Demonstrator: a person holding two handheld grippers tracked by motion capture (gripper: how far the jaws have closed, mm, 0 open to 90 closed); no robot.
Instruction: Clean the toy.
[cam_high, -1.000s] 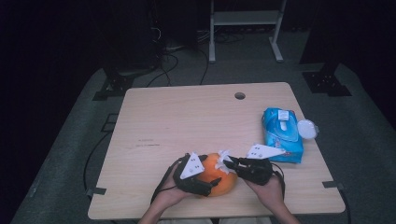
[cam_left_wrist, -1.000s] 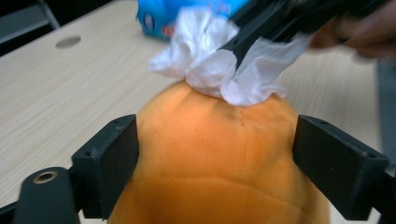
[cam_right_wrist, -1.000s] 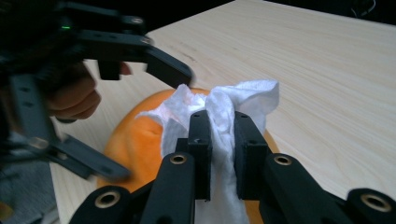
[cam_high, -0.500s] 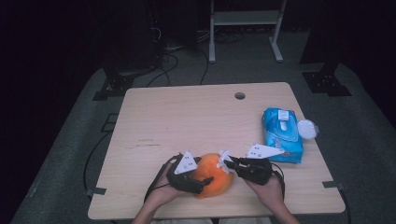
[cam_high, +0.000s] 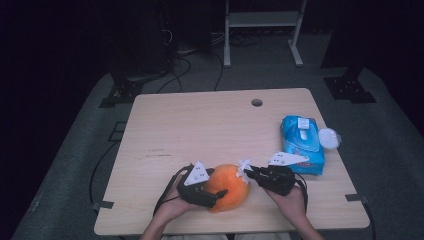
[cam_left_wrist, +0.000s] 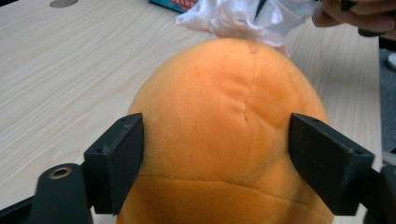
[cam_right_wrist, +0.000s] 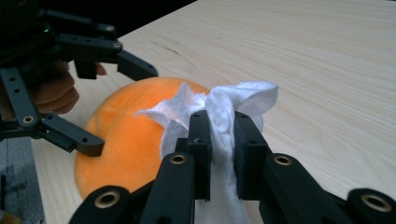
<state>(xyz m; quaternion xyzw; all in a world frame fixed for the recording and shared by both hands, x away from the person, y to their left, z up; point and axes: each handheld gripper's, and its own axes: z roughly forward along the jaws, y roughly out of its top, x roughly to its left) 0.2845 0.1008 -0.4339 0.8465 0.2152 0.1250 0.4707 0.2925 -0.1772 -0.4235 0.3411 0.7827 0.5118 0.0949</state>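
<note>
A person at a wooden table (cam_high: 200, 125) works a white wipe (cam_right_wrist: 219, 112) against an orange plush ball (cam_high: 227, 192), which sits near the table's front edge, between the two hand-held tools. The left gripper (cam_high: 210, 195) straddles the ball from the person's left; in the left gripper view its jaws stand spread wide on either flank of the ball (cam_left_wrist: 224, 140), their pads lying against the fuzzy surface. They have just closed in and then eased open a little with the ball between them, so this reads as a light steadying hold rather than a hard squeeze. The right gripper (cam_right_wrist: 219, 154) has its jaws pressed together on the bunched wipe, the loose end of which rests on the ball's upper right side, as the high view shows (cam_high: 244, 169).

Beside the ball to the right, and a little farther back, lies a blue pack of wipes (cam_high: 302, 145), with a small white lid (cam_high: 329, 137) just beyond it, near the table's right edge.

By the look of it, the wipe has already been drawn from the pack and brought to the ball, and the cleaning itself is under way. How much of the ball has been covered cannot be told: no stain or wet trace is visible on the plush. What seems left is to carry the wipe over the remaining surface, likely turning the ball, and then set both down.
</note>
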